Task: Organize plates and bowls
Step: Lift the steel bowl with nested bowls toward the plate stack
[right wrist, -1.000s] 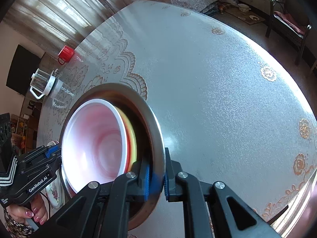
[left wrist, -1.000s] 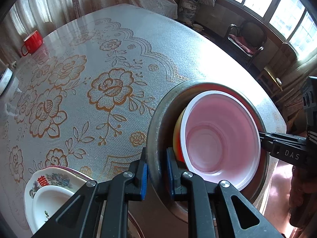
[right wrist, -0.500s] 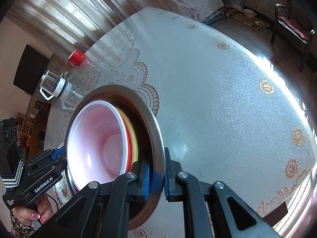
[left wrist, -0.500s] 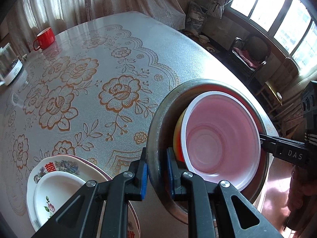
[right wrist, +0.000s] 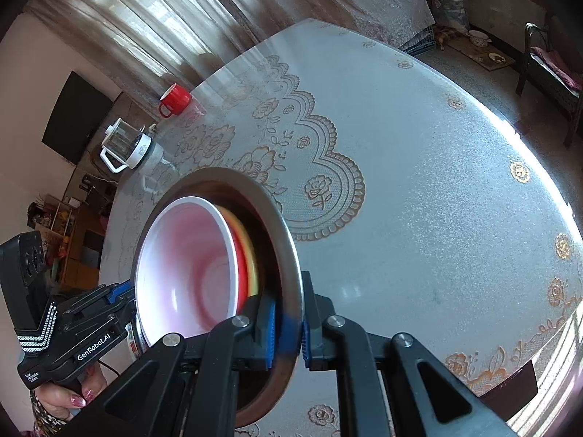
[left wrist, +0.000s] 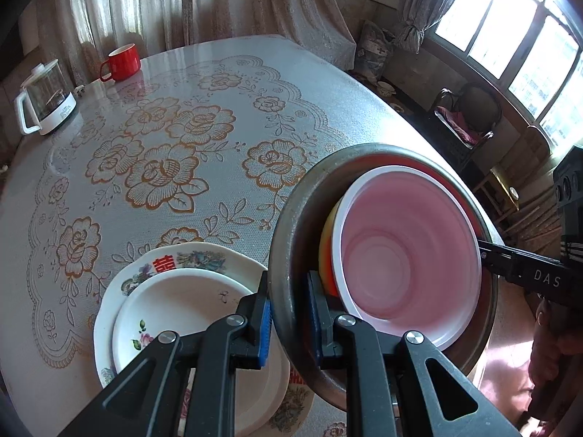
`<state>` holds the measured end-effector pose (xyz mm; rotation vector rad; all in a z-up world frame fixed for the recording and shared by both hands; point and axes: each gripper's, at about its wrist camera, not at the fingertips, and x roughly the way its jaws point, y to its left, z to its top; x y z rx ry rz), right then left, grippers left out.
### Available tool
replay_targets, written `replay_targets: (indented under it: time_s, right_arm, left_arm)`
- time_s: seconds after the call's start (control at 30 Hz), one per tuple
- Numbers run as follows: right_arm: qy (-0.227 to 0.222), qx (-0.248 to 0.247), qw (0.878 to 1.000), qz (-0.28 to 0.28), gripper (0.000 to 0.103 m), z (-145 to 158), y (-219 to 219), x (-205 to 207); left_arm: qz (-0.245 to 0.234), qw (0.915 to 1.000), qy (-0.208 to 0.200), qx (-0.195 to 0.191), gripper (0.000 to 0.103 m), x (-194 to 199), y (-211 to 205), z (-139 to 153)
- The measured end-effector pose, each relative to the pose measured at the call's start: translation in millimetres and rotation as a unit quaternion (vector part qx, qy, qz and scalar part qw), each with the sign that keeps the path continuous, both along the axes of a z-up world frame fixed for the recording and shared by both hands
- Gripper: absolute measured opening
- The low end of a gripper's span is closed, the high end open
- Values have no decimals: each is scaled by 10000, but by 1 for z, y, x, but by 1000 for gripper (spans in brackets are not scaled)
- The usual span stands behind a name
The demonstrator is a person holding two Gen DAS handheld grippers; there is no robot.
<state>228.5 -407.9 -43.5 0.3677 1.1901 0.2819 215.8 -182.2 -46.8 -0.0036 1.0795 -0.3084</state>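
both the left gripper [left wrist: 288, 318] and right gripper [right wrist: 288, 327] are clamping the round steel basin's [left wrist: 288, 218] rim at nine and three o'clock, pink plastic bowl [left wrist: 404, 251] nesting inside.

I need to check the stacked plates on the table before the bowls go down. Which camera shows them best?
The left wrist view: the stacked plates lie in plain sight beside the metal bowl, partly behind the left gripper. The right wrist view shows only a sliver of patterned rim behind that bowl.
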Motion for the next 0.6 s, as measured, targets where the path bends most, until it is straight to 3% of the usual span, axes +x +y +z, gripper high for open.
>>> replay_targets:
  time_s: [0.6]
  right_arm:
    - [-110, 156, 9980, 602, 10, 19, 106, -14]
  left_arm:
    - [612, 9977, -279, 34, 15, -27, 105, 22]
